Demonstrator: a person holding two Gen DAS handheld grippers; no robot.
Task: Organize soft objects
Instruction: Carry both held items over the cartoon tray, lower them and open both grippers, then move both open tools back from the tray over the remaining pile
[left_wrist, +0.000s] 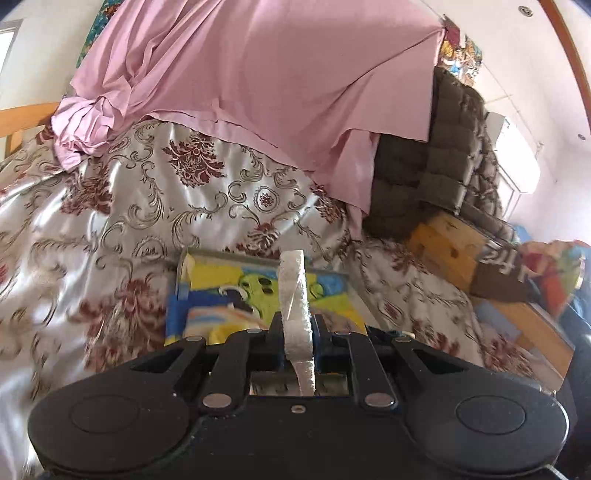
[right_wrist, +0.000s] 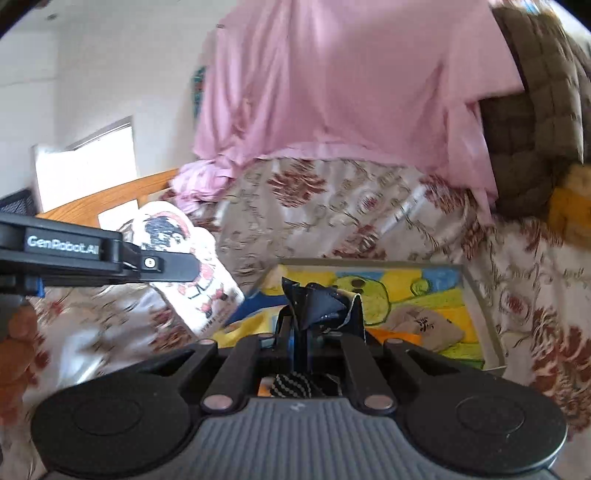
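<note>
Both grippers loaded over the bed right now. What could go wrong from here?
1. The left gripper pinches only the thin edge of the white printed cloth; it may slip out.
2. The right gripper clamps a bunched dark fabric by a small fold, so it could drop short of the colourful tray.

bedspread: floral satin | bed frame: wooden | window: bright | wall: white
</note>
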